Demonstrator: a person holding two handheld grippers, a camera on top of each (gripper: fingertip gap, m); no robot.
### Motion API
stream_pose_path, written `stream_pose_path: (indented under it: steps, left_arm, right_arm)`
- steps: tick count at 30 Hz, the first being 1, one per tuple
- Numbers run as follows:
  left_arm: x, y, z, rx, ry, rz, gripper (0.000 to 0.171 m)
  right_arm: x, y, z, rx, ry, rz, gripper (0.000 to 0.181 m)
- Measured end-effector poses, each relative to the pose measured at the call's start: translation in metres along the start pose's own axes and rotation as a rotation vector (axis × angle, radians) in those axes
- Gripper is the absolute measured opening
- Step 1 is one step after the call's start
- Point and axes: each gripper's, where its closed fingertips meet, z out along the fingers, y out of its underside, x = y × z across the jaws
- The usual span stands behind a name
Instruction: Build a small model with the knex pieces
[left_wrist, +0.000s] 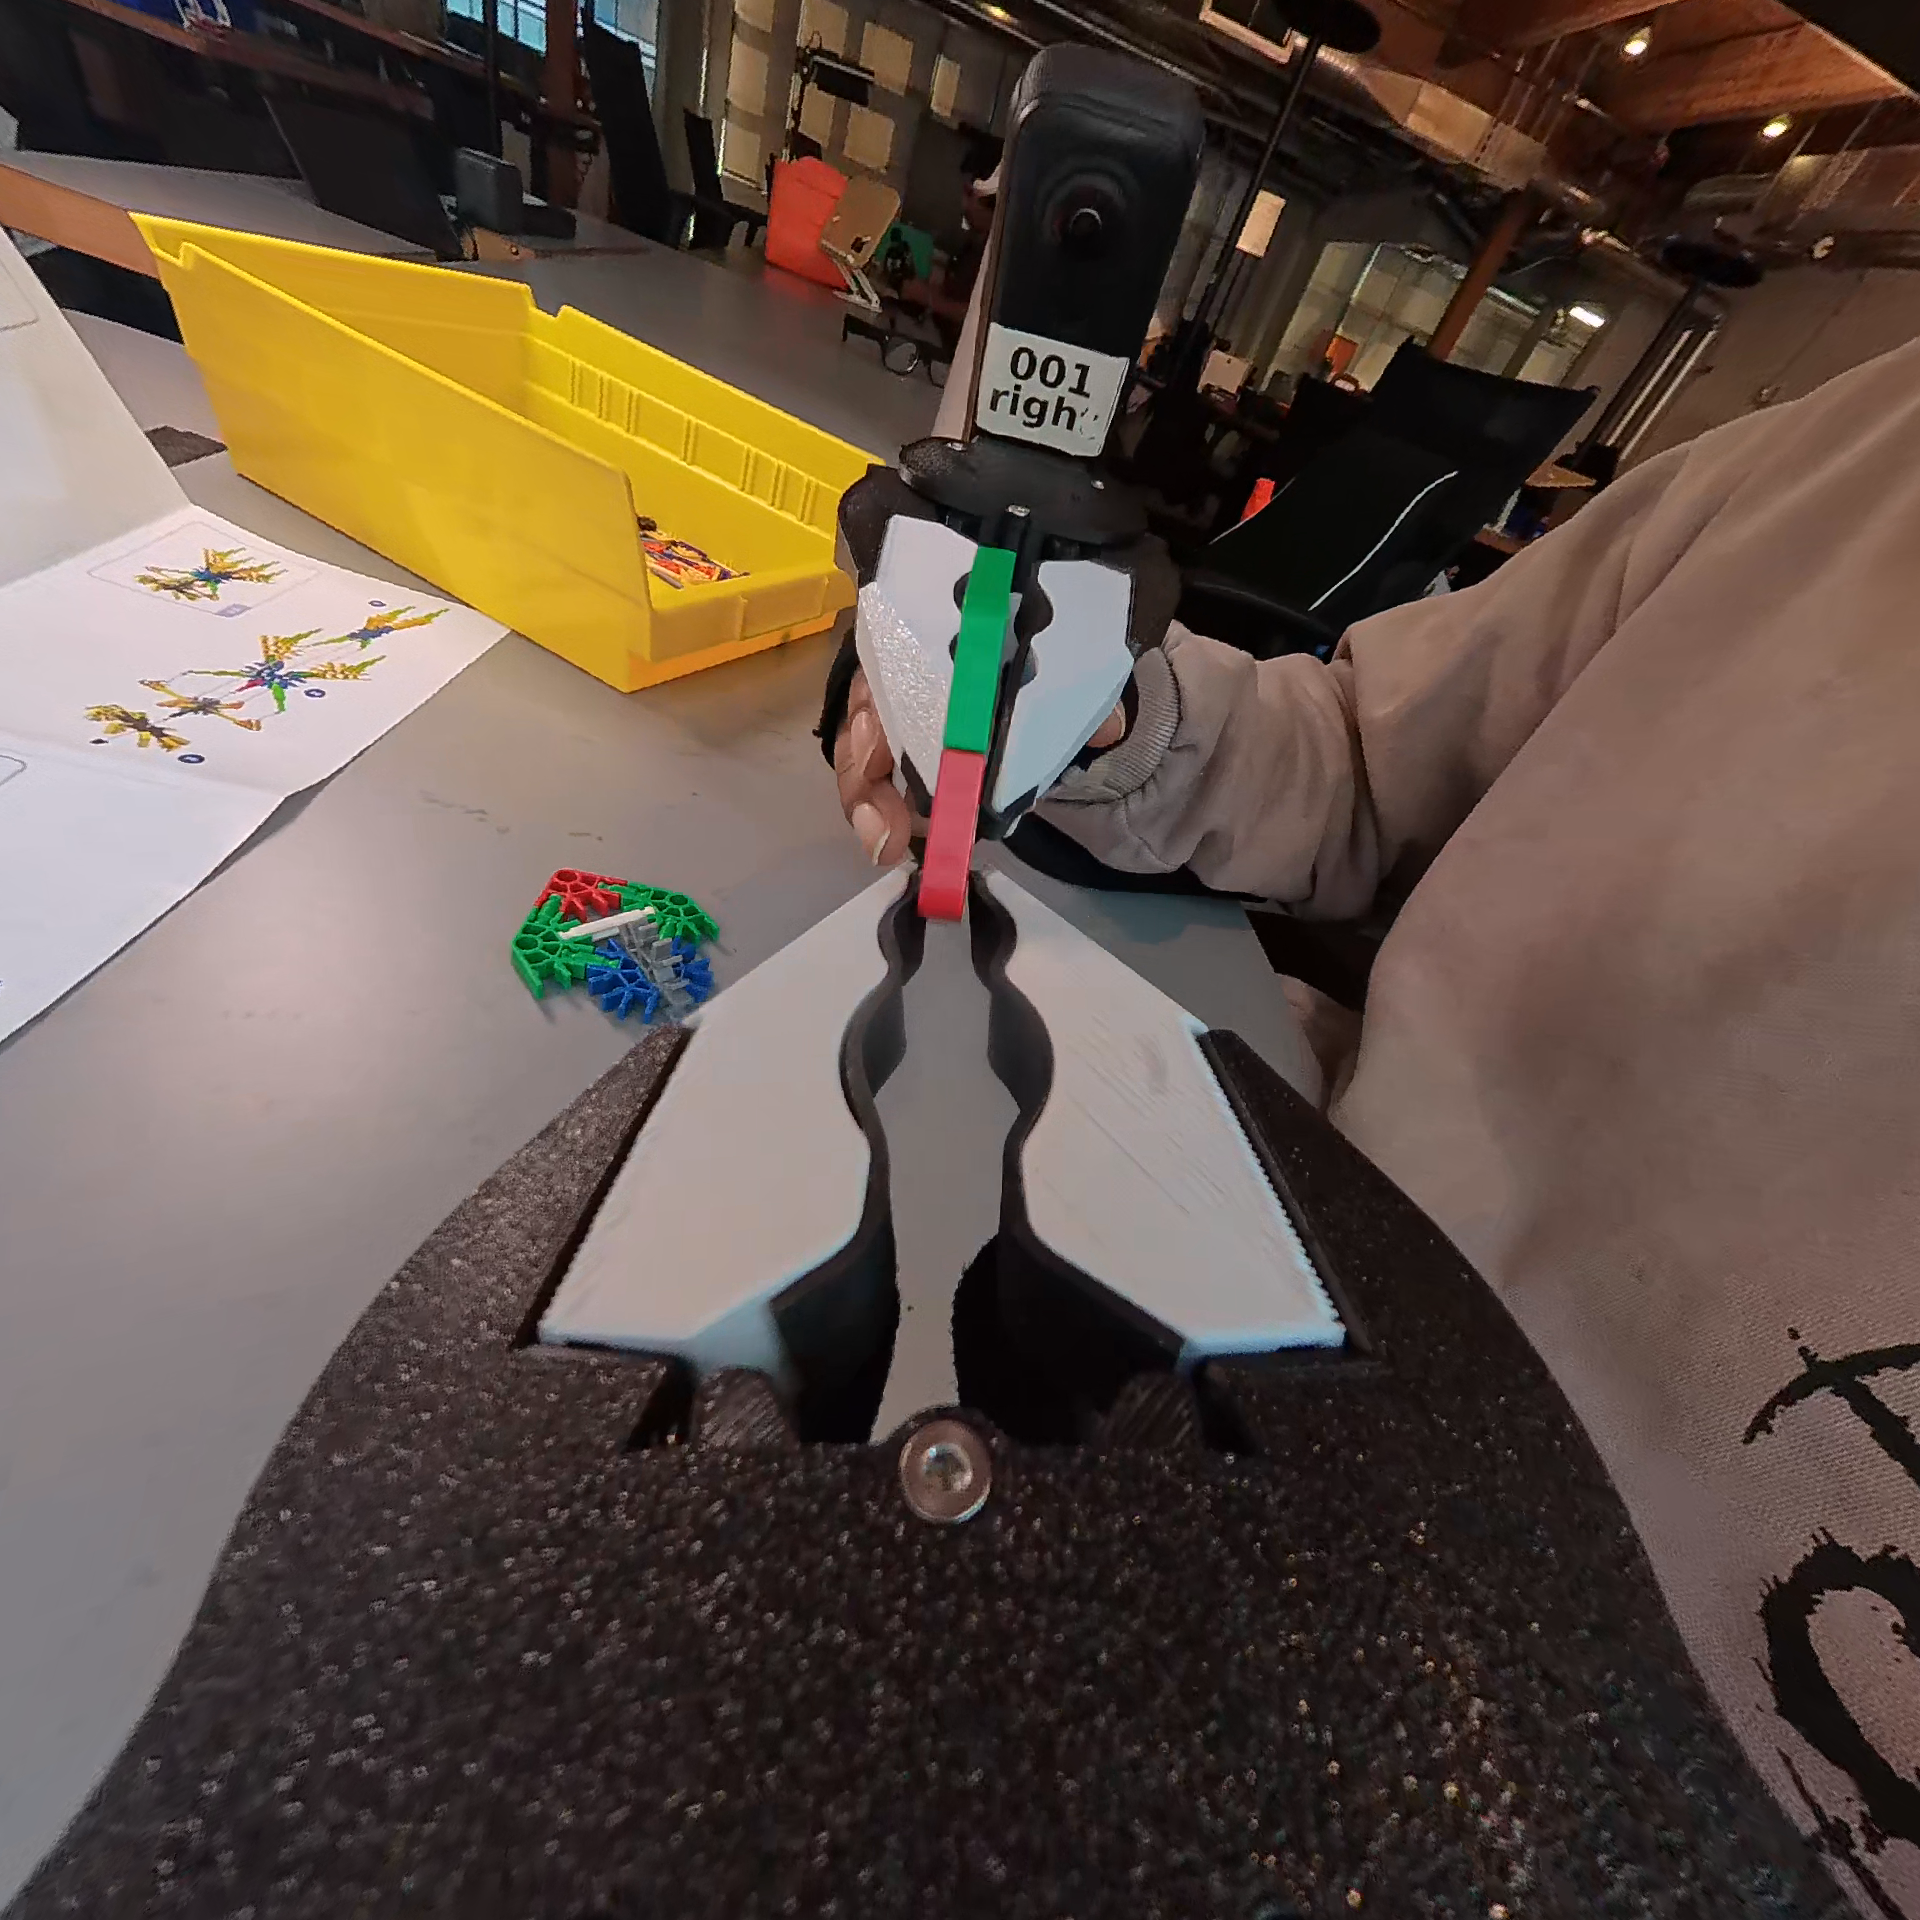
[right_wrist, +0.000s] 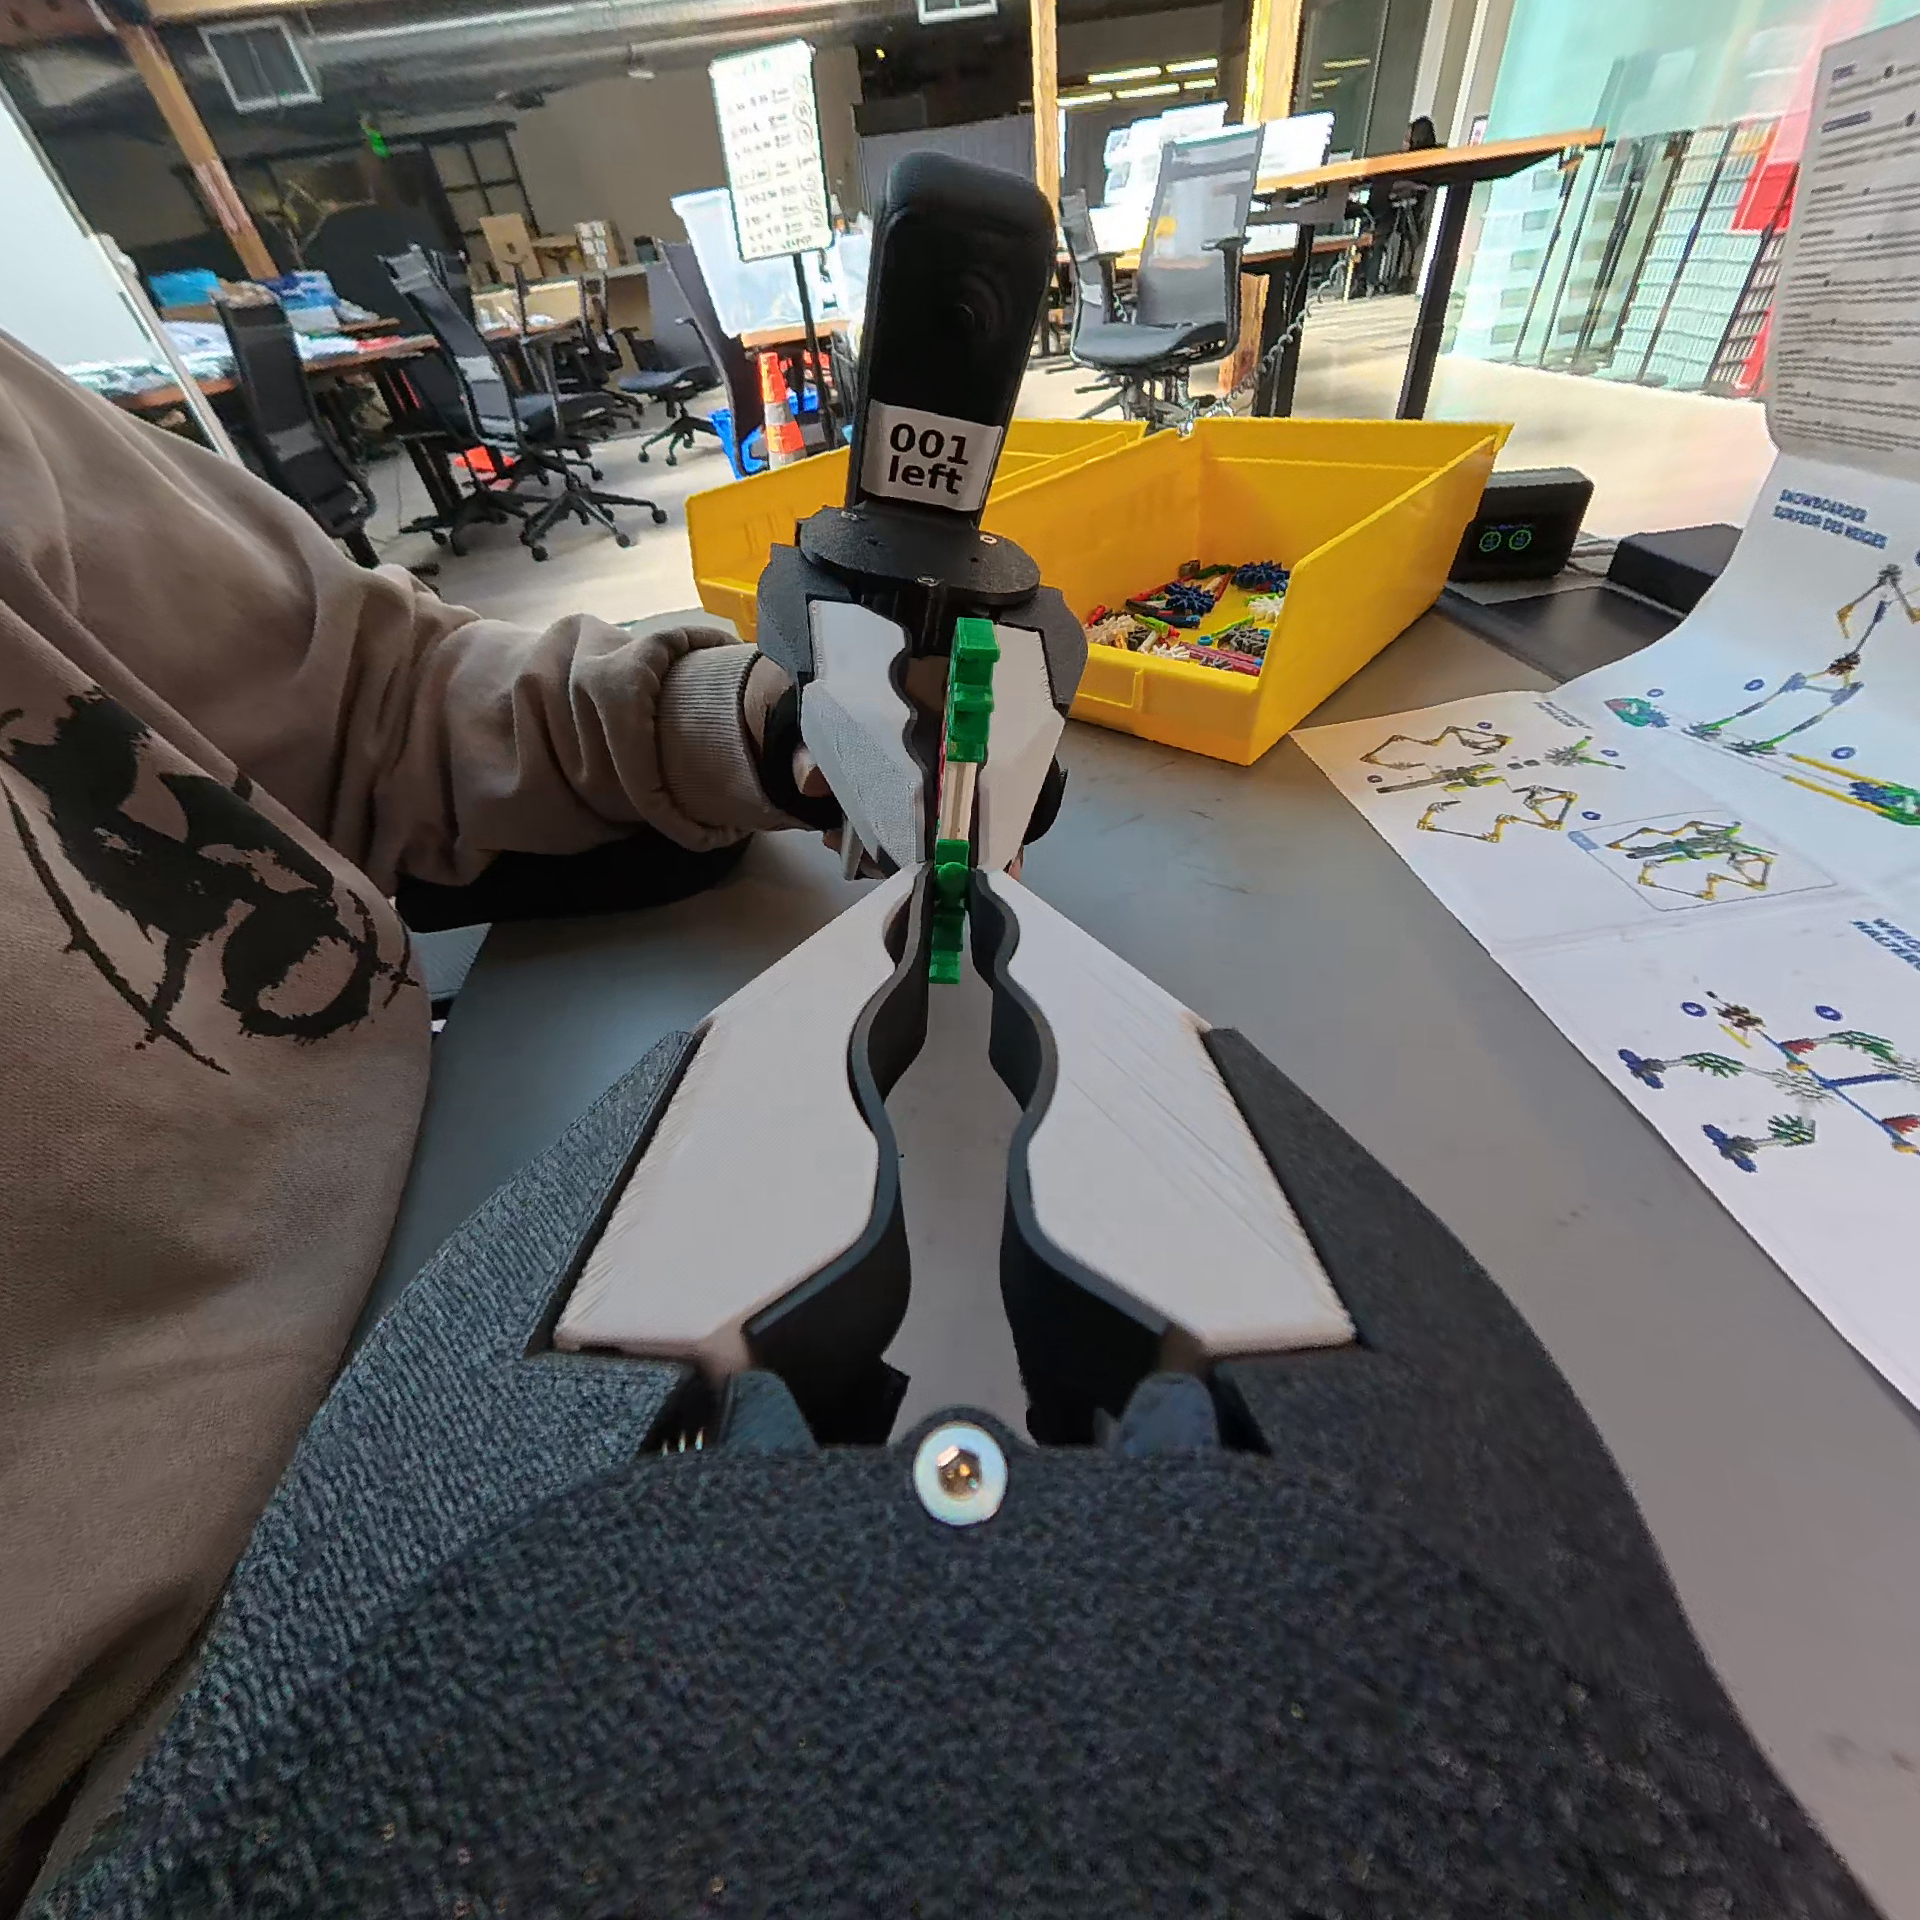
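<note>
Left wrist view shows the left gripper (left_wrist: 943, 896) with its tips pinched on the end of a red piece (left_wrist: 951, 836). A green piece (left_wrist: 982, 649) sits right on top of the red one, end to end, like one stick. The right gripper (left_wrist: 987, 665) faces it from the other side, and its two white fingers (left_wrist: 1081, 665) squeeze the green piece between them. The two grippers meet nose to nose above the grey table (left_wrist: 364, 1039), so each one can hold its own end of the little build and keep it from twisting.

On the table, just to the left of the grippers, lies a small pile of connector pieces (left_wrist: 613, 940) in green, red, blue and grey. Nobody touches it. Farther back stands a yellow bin (left_wrist: 416, 416) with more small parts in its low front end, easy to reach. A paper sheet with build pictures (left_wrist: 208, 665) lies flat beside the bin, where it can be looked at.

From the right wrist view, the right gripper (right_wrist: 948, 914) is nearly closed on a green toothed piece (right_wrist: 951, 914). A white rod (right_wrist: 956, 800) runs up from it to another green piece between the left gripper's fingers. A person's sleeve (right_wrist: 520, 717) leads to the hand holding that gripper.
</note>
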Motion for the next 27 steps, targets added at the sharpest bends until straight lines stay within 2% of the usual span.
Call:
stream_pose_path:
  steps: [5, 12, 16, 19, 21, 24, 27]
  left_arm:
    - [-0.008, -0.003, 0.001, -0.003, -0.074, -0.019, 0.005]
    - [-0.028, -0.005, 0.003, 0.127, -0.108, -0.316, 0.006]
    - [-0.034, -0.006, 0.002, 0.176, -0.146, -0.370, 0.005]
    - [-0.034, -0.010, 0.001, 0.209, -0.168, -0.357, 0.006]
    - [-0.034, -0.012, 0.000, 0.204, -0.192, -0.298, 0.006]
    - [-0.024, -0.014, 0.001, 0.171, -0.146, -0.178, 0.006]
    - [-0.016, -0.017, 0.004, 0.171, -0.127, -0.083, 0.006]
  right_arm:
    - [0.009, -0.002, -0.001, 0.019, 0.063, -0.014, 0.005]
    - [0.025, -0.001, 0.000, -0.050, 0.335, -0.390, 0.006]
    - [0.029, -0.002, 0.002, -0.085, 0.444, -0.571, 0.006]
    - [0.029, -0.006, 0.002, -0.076, 0.487, -0.622, 0.005]
    - [0.030, -0.007, 0.002, -0.040, 0.439, -0.464, 0.005]
    - [0.025, -0.008, -0.002, 0.081, 0.161, 0.045, 0.004]
    - [0.019, -0.005, -0.004, 0.141, -0.050, 0.355, 0.004]
